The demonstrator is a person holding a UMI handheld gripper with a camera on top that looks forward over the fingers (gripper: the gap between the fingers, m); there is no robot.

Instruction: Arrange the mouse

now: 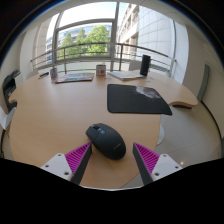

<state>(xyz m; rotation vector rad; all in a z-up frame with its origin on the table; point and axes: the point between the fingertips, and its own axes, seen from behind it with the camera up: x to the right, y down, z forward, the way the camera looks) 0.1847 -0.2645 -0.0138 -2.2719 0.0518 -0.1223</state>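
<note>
A black computer mouse (105,139) lies on the light wooden desk (60,115), just ahead of my fingers and reaching partly in between them. It rests on the desk with a gap at either side. My gripper (112,160) is open; its two fingers with magenta pads (77,157) stand left and right of the mouse's near end. A black mouse pad (138,98) lies on the desk beyond the mouse, to the right.
At the desk's far edge stand a laptop or keyboard (72,76), a small cup (100,70), papers (127,74) and a dark speaker (145,65). Large windows with trees are behind. A chair (205,85) stands at the right.
</note>
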